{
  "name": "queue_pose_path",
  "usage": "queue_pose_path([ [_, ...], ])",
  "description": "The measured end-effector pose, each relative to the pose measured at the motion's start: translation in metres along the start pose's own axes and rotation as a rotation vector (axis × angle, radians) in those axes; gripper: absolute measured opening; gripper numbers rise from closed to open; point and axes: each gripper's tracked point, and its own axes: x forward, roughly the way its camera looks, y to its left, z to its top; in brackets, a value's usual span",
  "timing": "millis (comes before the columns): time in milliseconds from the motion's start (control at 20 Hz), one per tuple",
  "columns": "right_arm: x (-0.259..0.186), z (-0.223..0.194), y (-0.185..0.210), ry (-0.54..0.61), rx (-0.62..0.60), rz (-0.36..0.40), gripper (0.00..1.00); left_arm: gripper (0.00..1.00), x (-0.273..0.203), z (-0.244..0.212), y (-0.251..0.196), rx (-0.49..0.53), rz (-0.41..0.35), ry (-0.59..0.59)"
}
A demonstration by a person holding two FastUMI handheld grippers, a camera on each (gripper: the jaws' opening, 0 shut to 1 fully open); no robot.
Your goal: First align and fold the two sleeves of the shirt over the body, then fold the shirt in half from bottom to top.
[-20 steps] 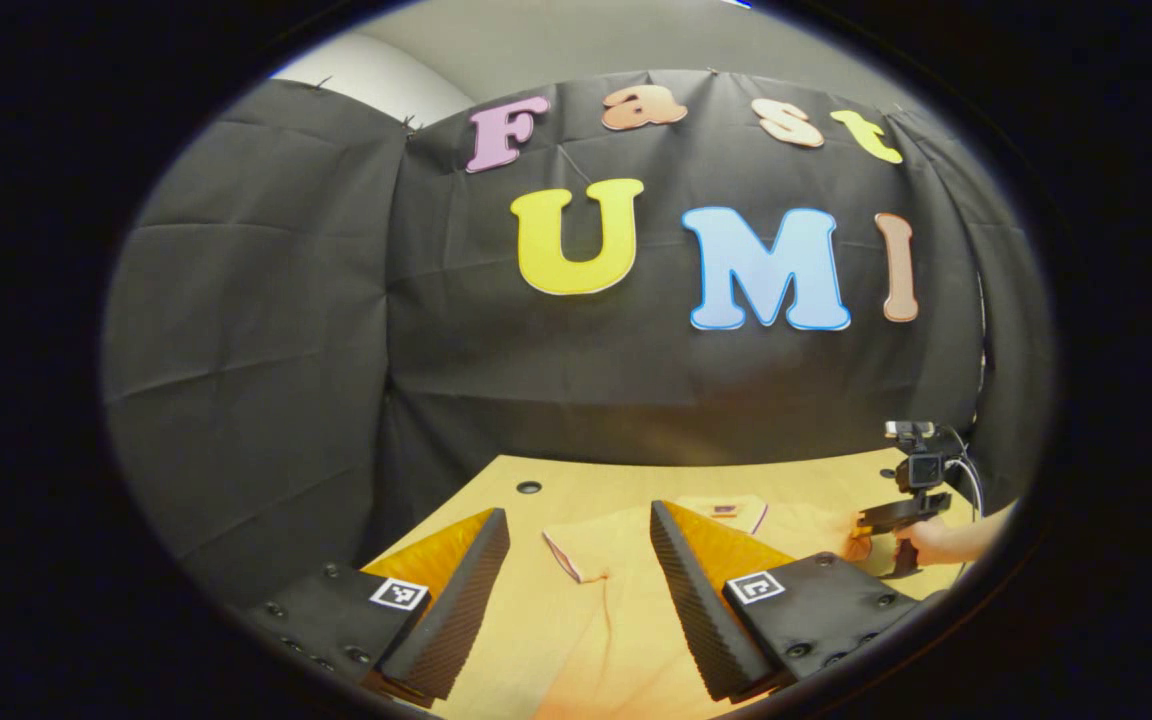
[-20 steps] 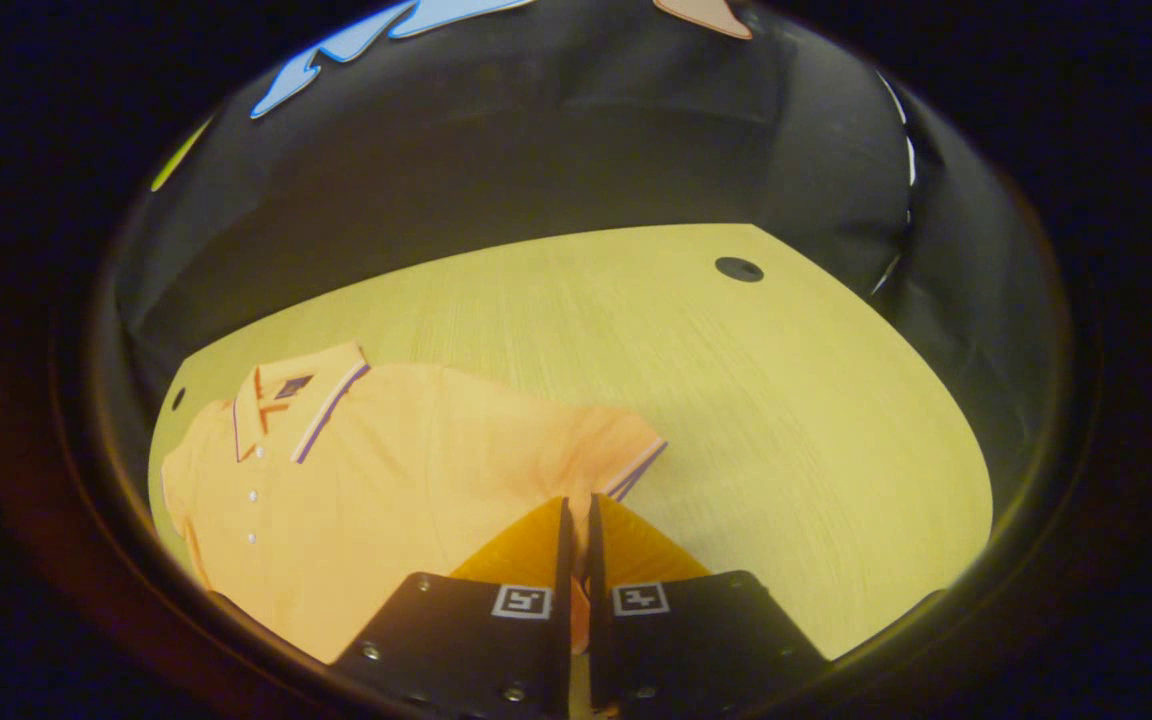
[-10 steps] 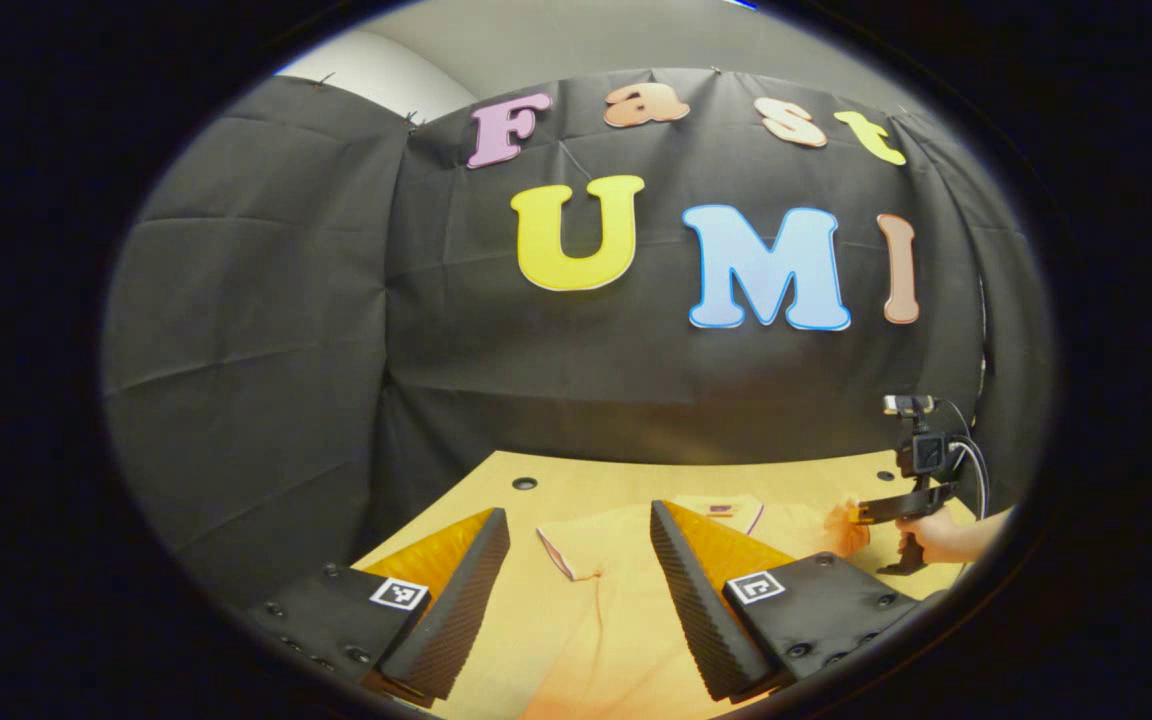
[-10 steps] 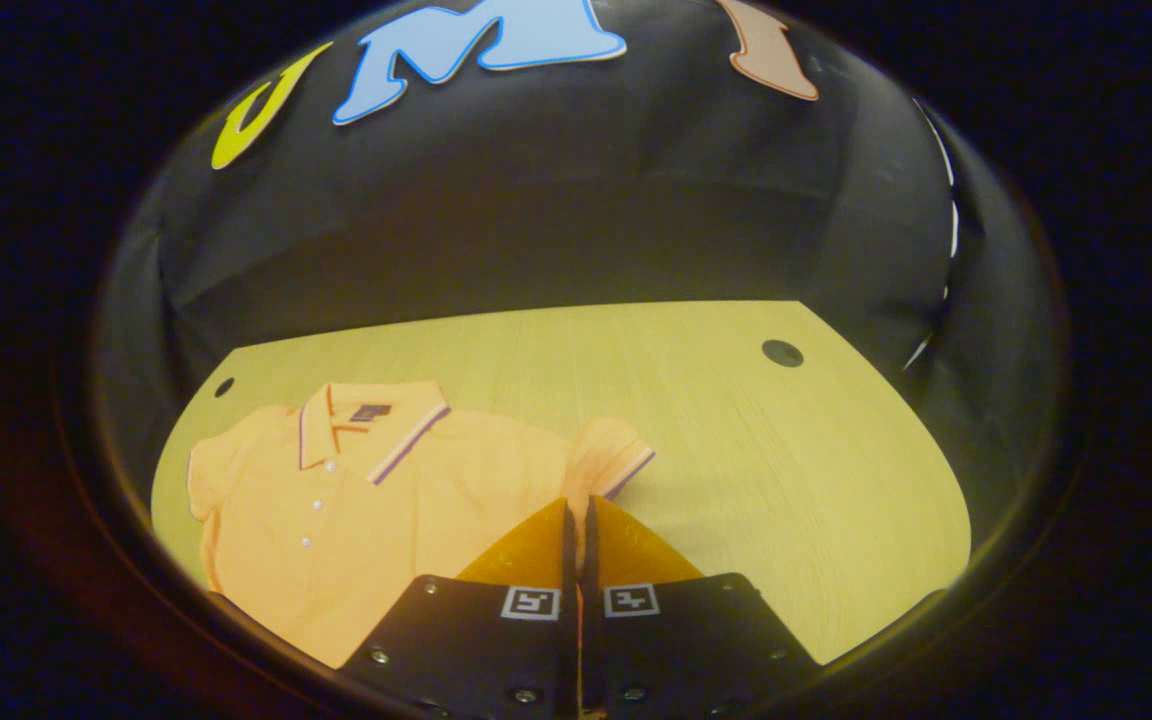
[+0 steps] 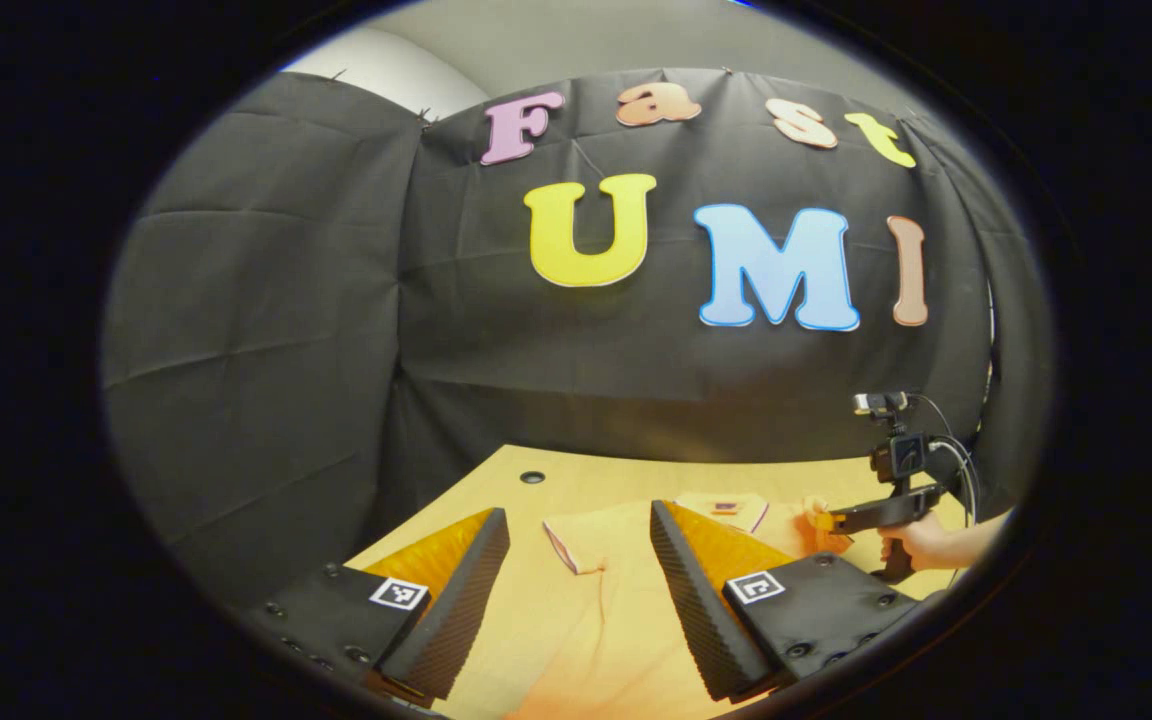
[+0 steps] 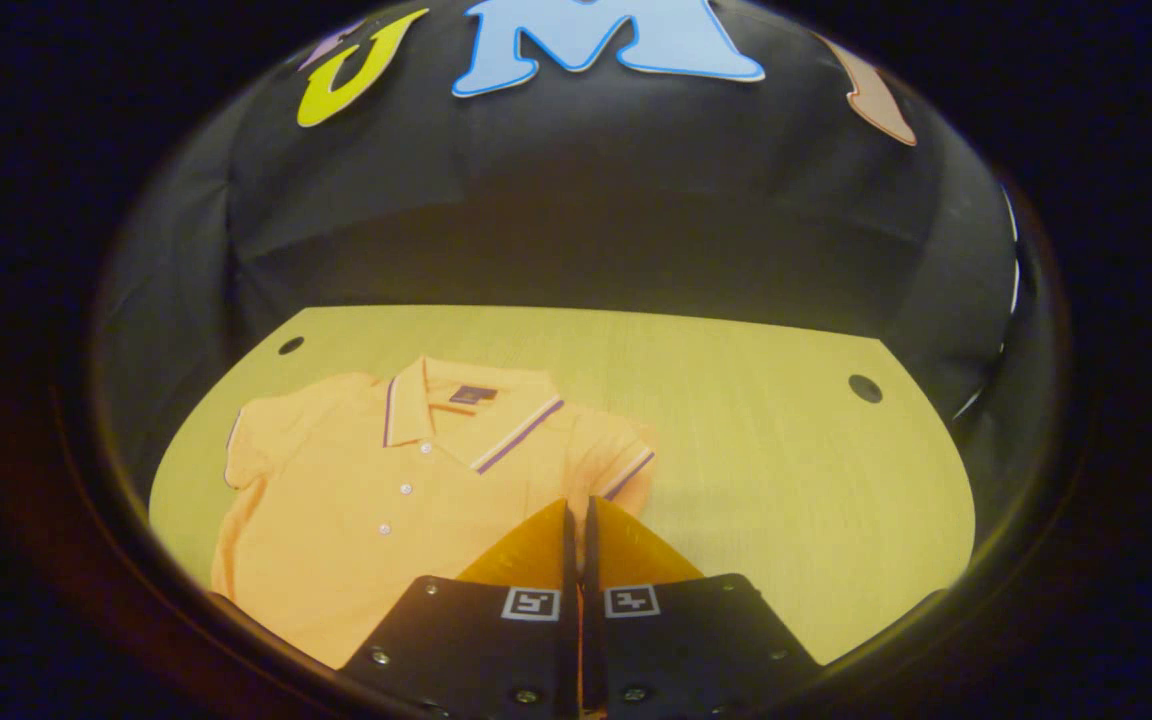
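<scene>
Right gripper is pinching the shirt's right sleeve between pressed-together fingers and lifting it off the table, so the sleeve-folding step looks in hand; next it likely needs carrying inward over the body. Left gripper is hovering spread above the soft orange polo lying flat, collar striped, far sleeve out.

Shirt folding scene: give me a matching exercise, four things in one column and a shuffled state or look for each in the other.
1. left gripper
2. right gripper
3. shirt
4. table

A. pale wood
B. jaws wide open
C. orange, lying face up
D. jaws pinched on a sleeve

Pairs: 1-B, 2-D, 3-C, 4-A
</scene>
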Motion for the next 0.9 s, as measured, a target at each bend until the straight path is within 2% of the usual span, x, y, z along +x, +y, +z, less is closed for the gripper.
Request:
queue_pose_path([
  [300,0.01,-0.019,0.018,0.072,-0.02,0.027,0.05,0.94,0.004,-0.007,0.013,-0.016,0.024,0.009],
  [500,0.007,-0.026,0.022,0.104,-0.022,0.021,0.12,0.94,0.016,-0.008,0.017,-0.022,0.007,0.012],
  [550,0.004,-0.023,0.024,0.1,-0.016,0.027,0.22,0.94,0.019,-0.009,0.018,-0.021,0.001,0.014],
  [600,-0.001,-0.021,0.025,0.09,-0.014,0.027,0.25,0.94,0.024,-0.011,0.018,-0.02,-0.009,0.02],
  [650,-0.005,-0.017,0.024,0.078,-0.018,0.023,0.35,0.94,0.029,-0.014,0.016,-0.018,-0.022,0.025],
  [700,-0.012,-0.014,0.026,0.067,-0.022,0.026,0.36,0.94,0.034,-0.015,0.014,-0.017,-0.036,0.03],
  [800,-0.024,-0.009,0.03,0.042,-0.027,0.028,0.54,0.94,0.045,-0.018,0.013,-0.017,-0.062,0.034],
  [900,-0.043,-0.001,0.034,0.007,-0.019,0.025,0.57,0.94,0.057,-0.022,0.012,-0.016,-0.088,0.036],
])
